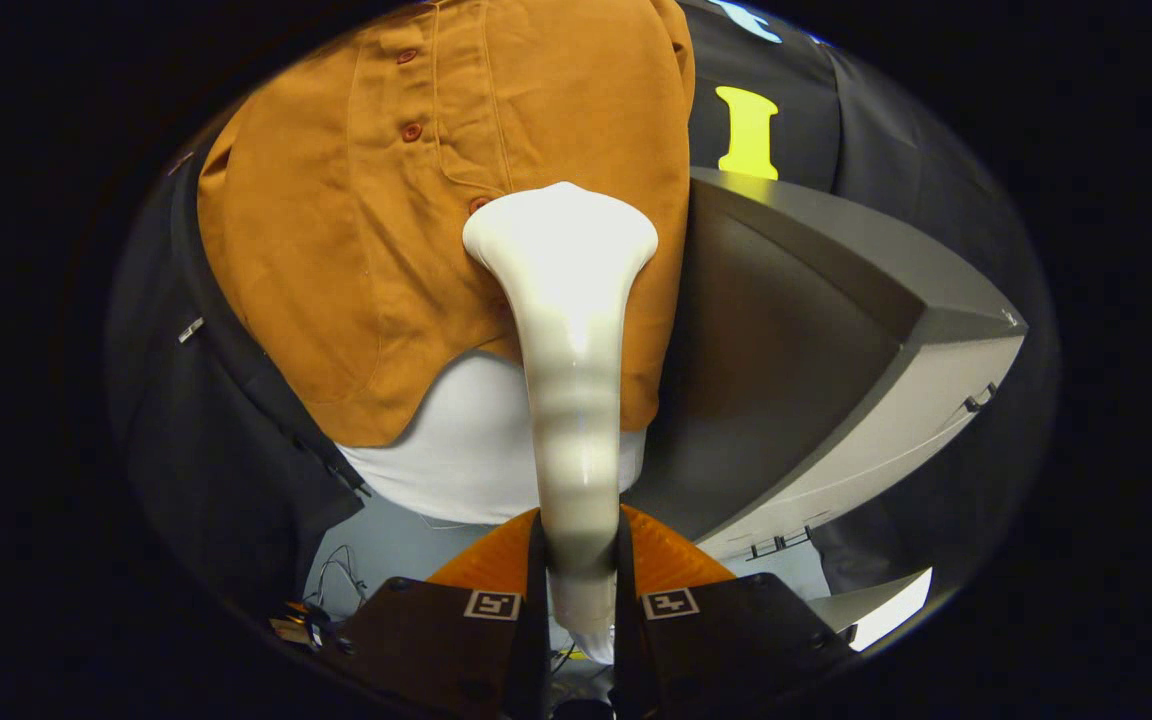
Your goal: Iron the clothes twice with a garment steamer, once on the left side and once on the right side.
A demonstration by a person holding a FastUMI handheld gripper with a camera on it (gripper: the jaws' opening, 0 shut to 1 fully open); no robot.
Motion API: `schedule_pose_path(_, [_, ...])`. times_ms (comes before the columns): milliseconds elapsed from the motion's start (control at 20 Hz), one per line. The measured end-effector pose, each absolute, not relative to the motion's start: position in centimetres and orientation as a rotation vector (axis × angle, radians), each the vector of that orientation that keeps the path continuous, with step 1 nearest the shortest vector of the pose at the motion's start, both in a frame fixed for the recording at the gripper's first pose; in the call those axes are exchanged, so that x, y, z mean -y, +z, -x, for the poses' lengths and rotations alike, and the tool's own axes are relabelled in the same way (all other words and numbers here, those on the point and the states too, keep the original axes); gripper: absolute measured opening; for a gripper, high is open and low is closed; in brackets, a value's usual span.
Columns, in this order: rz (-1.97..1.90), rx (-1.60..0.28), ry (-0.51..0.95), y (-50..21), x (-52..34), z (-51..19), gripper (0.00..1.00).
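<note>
Pale floor (386, 545), tangled cables (331, 600) lying on it

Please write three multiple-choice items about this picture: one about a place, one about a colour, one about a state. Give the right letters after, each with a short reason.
1. Where does the head of the garment steamer rest?
A. on the orange shirt, beside its button line
B. on the grey table
C. on the floor

2. What colour is the garment showing under the shirt's hem?
A. blue
B. white
C. green

3. What is the gripper doing?
A. open, away from everything
B. shut on the shirt
C. shut on the steamer's handle

Answers:
1 A: the wide head lies against the orange cloth next to the buttons.
2 B: the white underlayer shows below the hem.
3 C: both fingers press the handle from either side.
</note>
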State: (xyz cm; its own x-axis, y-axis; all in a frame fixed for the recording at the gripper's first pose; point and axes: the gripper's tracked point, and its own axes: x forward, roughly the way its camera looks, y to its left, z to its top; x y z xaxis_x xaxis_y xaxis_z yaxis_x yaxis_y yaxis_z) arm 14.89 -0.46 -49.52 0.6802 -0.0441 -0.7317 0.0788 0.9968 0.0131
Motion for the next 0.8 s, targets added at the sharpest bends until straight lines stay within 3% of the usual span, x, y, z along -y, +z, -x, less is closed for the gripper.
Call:
schedule_pose_path(350, [-0.031,-0.756,-0.074,-46.9,0.5,-12.1,0.29])
schedule_pose_path(800, [0.052,-0.449,-0.006,-32.6,-4.3,-12.5,0.29])
